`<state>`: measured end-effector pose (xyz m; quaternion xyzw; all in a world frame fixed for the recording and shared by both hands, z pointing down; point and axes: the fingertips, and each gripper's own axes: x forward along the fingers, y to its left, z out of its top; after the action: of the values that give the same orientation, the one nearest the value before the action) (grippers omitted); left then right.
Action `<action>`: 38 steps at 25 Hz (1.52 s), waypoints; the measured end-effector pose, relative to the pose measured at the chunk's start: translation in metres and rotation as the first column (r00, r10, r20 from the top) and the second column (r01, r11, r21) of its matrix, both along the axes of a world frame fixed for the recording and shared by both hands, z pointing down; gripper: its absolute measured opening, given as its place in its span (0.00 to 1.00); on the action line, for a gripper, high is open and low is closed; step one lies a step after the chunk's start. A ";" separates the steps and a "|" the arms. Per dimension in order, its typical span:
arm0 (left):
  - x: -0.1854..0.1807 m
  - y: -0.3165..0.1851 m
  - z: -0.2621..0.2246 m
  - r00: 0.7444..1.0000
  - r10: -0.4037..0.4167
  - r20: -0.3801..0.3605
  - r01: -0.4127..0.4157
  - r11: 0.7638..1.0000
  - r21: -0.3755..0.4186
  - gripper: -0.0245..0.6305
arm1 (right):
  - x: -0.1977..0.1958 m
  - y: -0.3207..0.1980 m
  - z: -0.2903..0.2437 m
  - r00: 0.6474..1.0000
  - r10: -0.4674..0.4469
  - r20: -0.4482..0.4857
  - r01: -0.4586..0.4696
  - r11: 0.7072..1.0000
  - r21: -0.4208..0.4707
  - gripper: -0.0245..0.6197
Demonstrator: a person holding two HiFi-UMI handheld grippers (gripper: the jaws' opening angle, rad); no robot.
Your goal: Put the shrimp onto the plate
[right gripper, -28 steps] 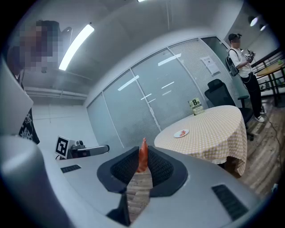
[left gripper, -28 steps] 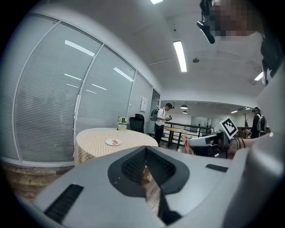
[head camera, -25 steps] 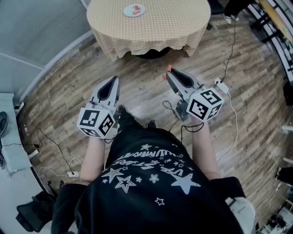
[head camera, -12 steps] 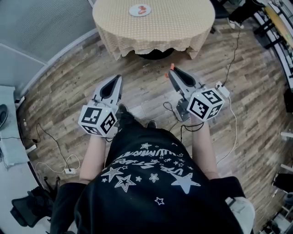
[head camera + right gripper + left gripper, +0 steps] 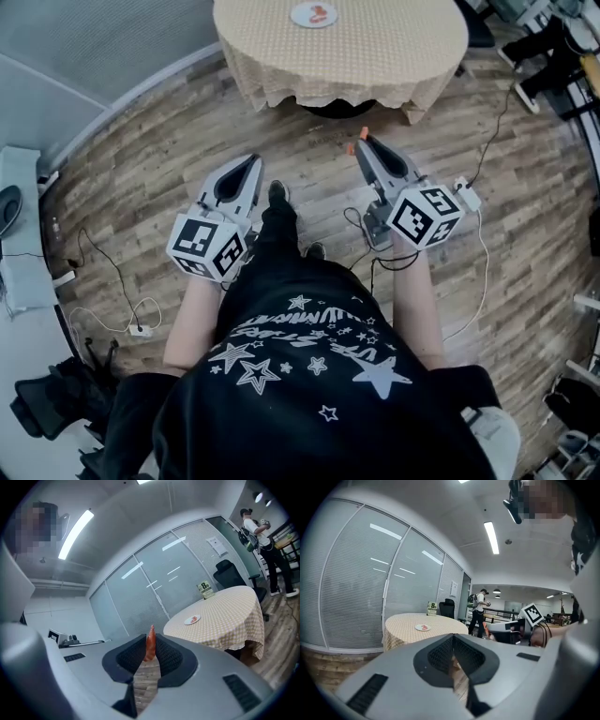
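A white plate [image 5: 314, 14] with a red piece on it lies at the far side of a round table [image 5: 375, 47] covered in a checked cloth. It also shows small in the left gripper view, plate [image 5: 423, 627], and the right gripper view, plate [image 5: 191, 619]. My right gripper [image 5: 361, 142] is held over the wooden floor, short of the table, shut on an orange shrimp [image 5: 150, 644] that sticks up between its jaws. My left gripper [image 5: 255, 161] is level with it, jaws together with nothing in them.
Cables and a power strip [image 5: 466, 193] lie on the floor to the right, more cables [image 5: 112, 309] to the left. A white desk [image 5: 19, 244] stands at the left edge. A person [image 5: 478, 611] stands far off beyond the table, near a black chair [image 5: 228, 573].
The view has shifted: the table and plate now sit further right and nearer. One foot has stepped forward between the grippers. Both grippers keep their hold and pose.
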<state>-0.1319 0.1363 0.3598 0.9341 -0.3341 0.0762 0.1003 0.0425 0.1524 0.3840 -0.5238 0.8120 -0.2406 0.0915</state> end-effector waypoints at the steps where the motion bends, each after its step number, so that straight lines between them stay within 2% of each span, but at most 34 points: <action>1: -0.002 -0.003 0.001 1.000 -0.007 0.000 0.007 1.000 -0.004 0.04 | 0.000 -0.004 0.000 1.000 -0.002 0.000 0.002 1.000 0.000 0.15; 8: 0.000 -0.036 0.012 1.000 -0.022 -0.012 0.021 0.999 -0.037 0.04 | 0.001 -0.027 0.006 0.999 -0.031 -0.017 0.031 0.999 -0.019 0.15; 16: 0.037 -0.089 0.020 0.999 0.040 -0.026 -0.041 0.998 -0.040 0.04 | 0.035 -0.059 0.011 0.999 0.021 -0.038 -0.023 0.998 -0.053 0.15; 21: 0.056 -0.127 0.040 0.996 0.082 -0.024 -0.084 0.993 -0.085 0.04 | 0.051 -0.083 0.026 0.998 0.055 -0.044 -0.059 0.993 -0.098 0.15; 27: 0.074 -0.196 0.042 0.994 0.102 -0.038 -0.105 0.990 -0.097 0.04 | 0.073 -0.148 0.029 0.993 0.106 -0.053 -0.112 0.985 -0.130 0.15; 38: 0.082 -0.309 0.039 0.994 0.103 -0.029 -0.106 0.988 -0.110 0.04 | 0.071 -0.261 0.031 0.995 0.081 -0.053 -0.090 0.980 -0.177 0.15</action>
<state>-0.0499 -0.1732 0.3992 0.9441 -0.2786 0.0892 0.1520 0.1133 -0.1081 0.4154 -0.5696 0.7658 -0.2964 0.0359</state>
